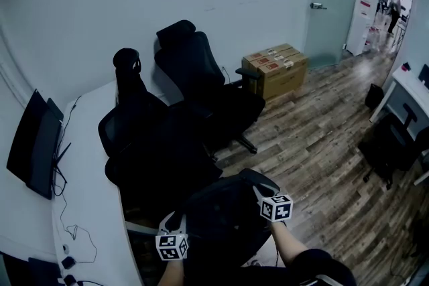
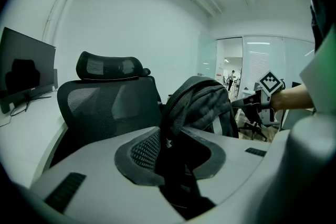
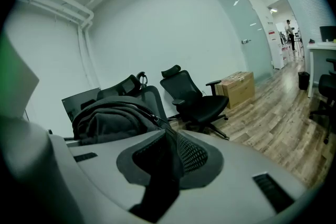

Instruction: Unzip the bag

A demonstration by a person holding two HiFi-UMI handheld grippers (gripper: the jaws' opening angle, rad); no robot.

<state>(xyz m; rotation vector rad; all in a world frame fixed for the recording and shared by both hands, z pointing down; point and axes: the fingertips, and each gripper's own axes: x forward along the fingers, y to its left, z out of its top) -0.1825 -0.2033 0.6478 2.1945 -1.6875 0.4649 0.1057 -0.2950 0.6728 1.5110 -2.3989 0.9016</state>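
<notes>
While the backpack (image 1: 224, 224) sits beside the white desk's (image 1: 94, 164) edge, the left gripper (image 2: 170, 147) clamps its zippered rim and the right gripper (image 3: 167, 157) pinches a thin dark strap of it.

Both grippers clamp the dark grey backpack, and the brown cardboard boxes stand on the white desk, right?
No. The brown cardboard boxes stand on the wooden floor, as the head view shows. The left gripper and the right gripper do clamp the dark grey backpack.

Dark grey backpack (image 1: 224, 224), kinda slumped and rounded, zipper (image 2: 175, 102) curving over its top edge.
</notes>
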